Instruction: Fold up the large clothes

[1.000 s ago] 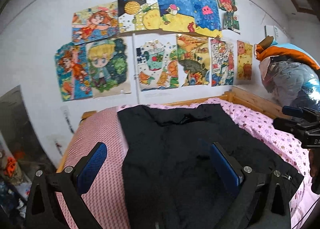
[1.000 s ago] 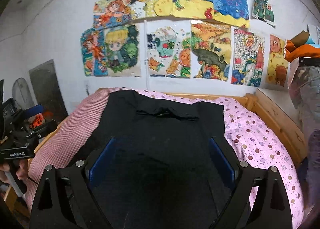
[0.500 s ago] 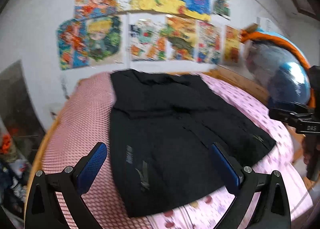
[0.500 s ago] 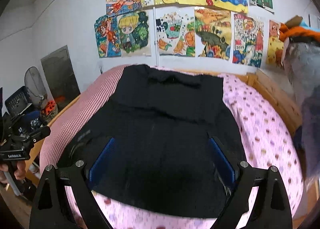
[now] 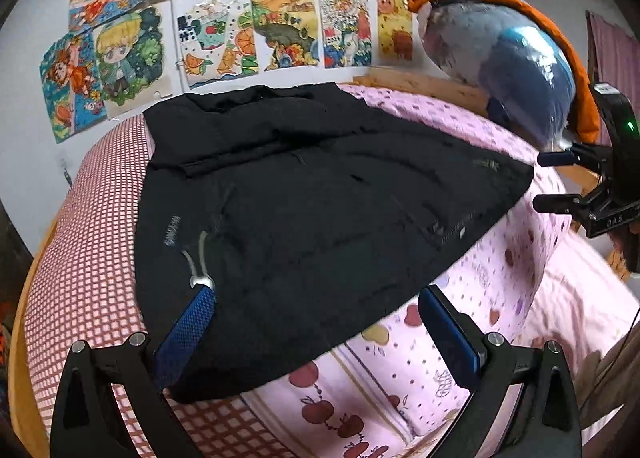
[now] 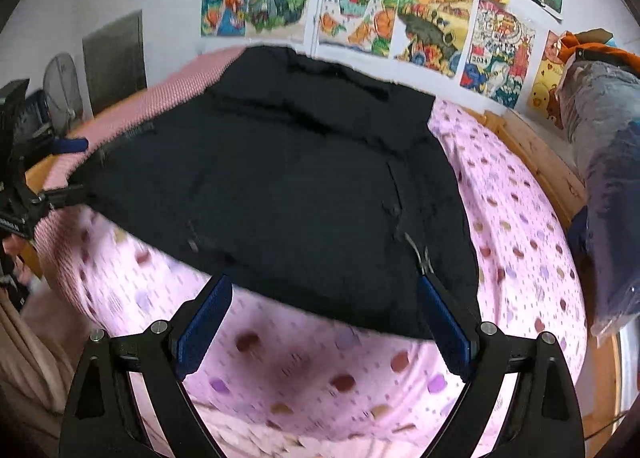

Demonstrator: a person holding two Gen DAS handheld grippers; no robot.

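The black jacket (image 5: 304, 213) lay spread flat on the bed (image 5: 460, 346), collar toward the wall of drawings (image 5: 256, 13), no fold made yet. Left gripper (image 5: 316, 322) hung at its near hem, fingers spread, holding nothing; right gripper (image 6: 324, 318) likewise wide and empty. Every fold looked yet to come

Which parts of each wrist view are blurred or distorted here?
Left wrist: fisheye bows the bed; the black jacket is fairly sharp, the apple-print sheet soft. Right wrist: the dotted sheet smears with motion blur and the jacket's hem is soft.
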